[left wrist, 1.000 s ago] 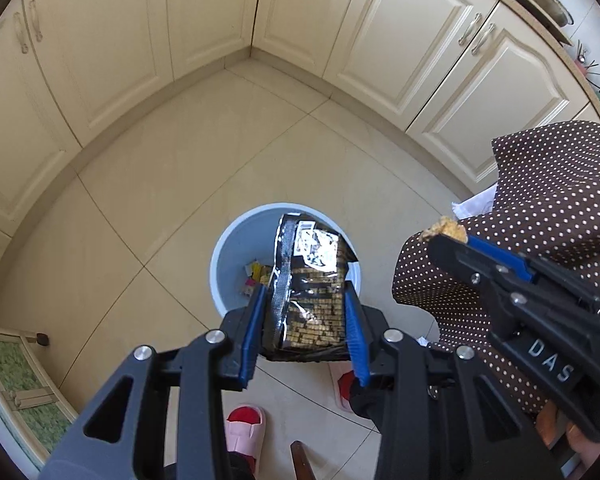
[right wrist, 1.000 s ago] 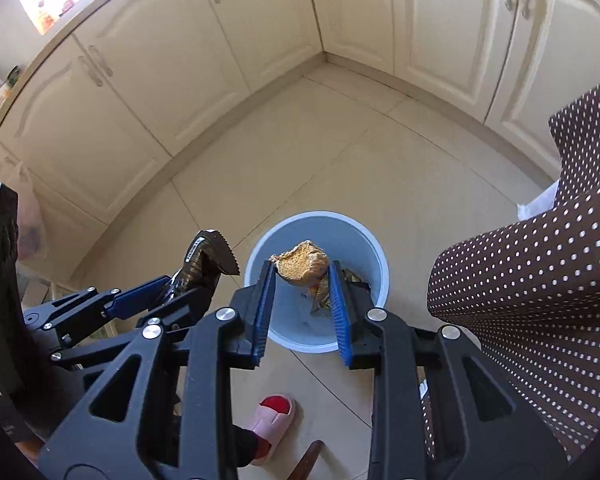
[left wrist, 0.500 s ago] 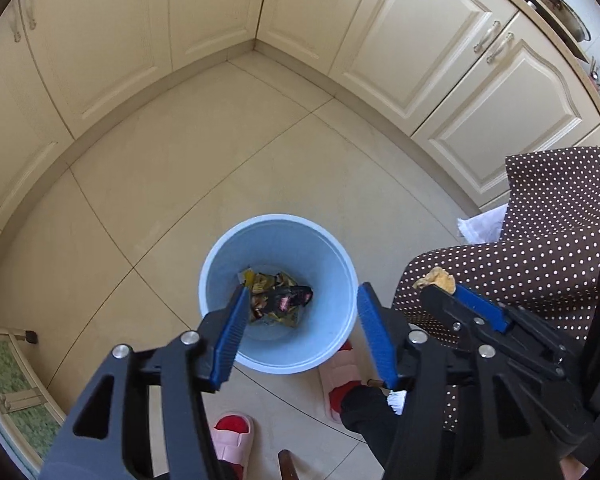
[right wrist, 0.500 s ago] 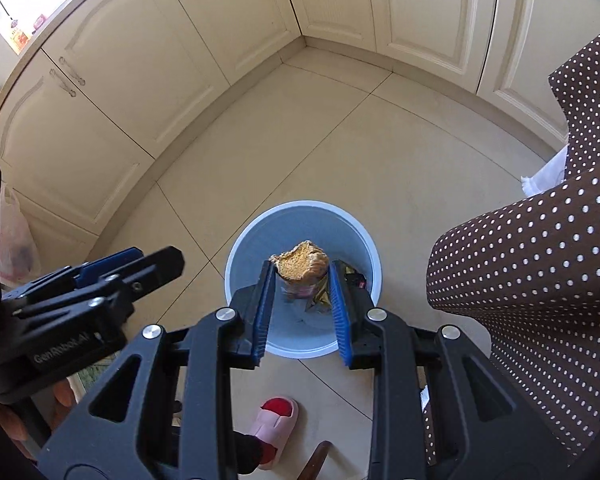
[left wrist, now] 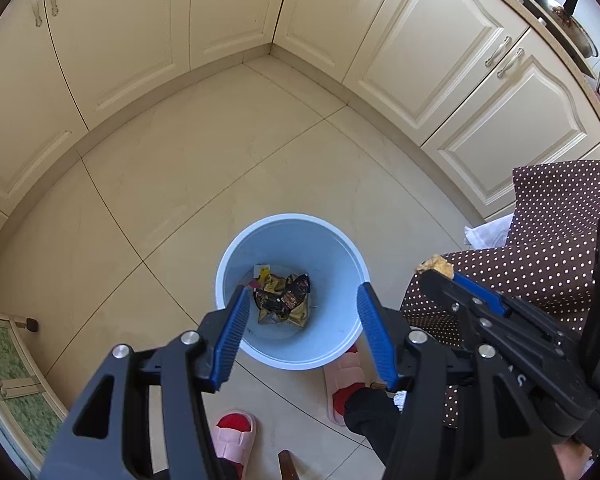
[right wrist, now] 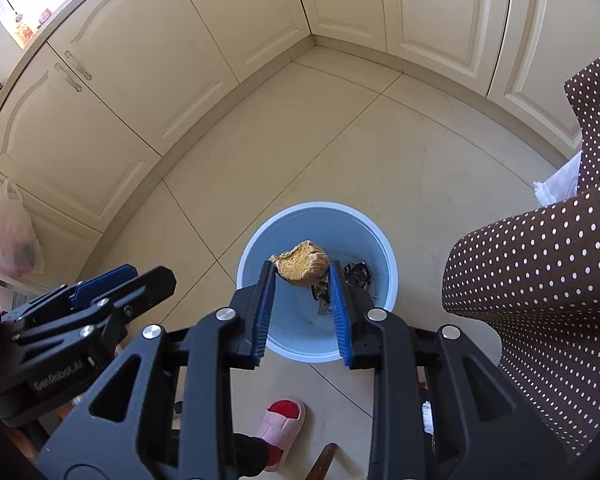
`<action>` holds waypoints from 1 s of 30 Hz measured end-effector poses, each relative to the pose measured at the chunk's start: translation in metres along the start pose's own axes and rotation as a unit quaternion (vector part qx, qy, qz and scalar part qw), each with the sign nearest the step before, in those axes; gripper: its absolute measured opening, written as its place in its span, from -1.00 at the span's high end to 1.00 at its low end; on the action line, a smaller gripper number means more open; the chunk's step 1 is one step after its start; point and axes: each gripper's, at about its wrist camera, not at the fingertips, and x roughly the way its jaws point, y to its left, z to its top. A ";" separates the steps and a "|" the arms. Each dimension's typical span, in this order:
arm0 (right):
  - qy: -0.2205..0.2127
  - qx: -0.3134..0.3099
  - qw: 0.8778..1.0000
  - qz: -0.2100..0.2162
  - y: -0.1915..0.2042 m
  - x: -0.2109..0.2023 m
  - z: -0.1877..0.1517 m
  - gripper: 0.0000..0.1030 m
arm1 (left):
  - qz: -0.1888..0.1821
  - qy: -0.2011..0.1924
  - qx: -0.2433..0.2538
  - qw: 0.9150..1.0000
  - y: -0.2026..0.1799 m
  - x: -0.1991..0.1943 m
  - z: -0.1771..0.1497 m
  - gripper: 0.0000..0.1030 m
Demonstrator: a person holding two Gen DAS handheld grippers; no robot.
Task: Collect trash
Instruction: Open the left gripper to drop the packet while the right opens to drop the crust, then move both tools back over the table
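The left hand-held gripper (left wrist: 302, 328) has just spread its ribbed blue pads wide, nothing between them, over the round plastic bin (left wrist: 236, 258) holding crinkled foil wrappers (left wrist: 282, 300). The right hand-held gripper (right wrist: 302, 270) pinches a crumbly bread chunk (right wrist: 300, 266) above the bin's 12 o'clock side.

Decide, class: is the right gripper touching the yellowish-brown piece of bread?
Touching. The right wrist view shows the right gripper with both blue pads pressed against the piece of bread, holding it above the pale blue round bin.

Left claw (left wrist: 300, 320): lower centre of frame, pointing steeply down, jaws just opened, nothing between them. Right claw (right wrist: 302, 280): lower centre, jaws clamped.
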 end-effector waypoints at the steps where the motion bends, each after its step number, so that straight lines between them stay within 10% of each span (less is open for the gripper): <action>1: -0.001 0.000 1.000 0.000 0.000 0.000 0.001 0.47 | 0.001 -0.003 0.000 1.000 0.000 -0.002 0.000 -0.07; 18: -0.072 0.002 0.997 -0.005 0.011 -0.052 0.021 0.01 | 0.004 -0.069 0.022 0.997 -0.022 -0.070 -0.001 -0.14; 30: -0.213 -0.040 0.976 -0.023 0.015 -0.210 -0.004 0.01 | -0.014 -0.178 0.082 0.981 -0.091 -0.192 -0.025 -0.32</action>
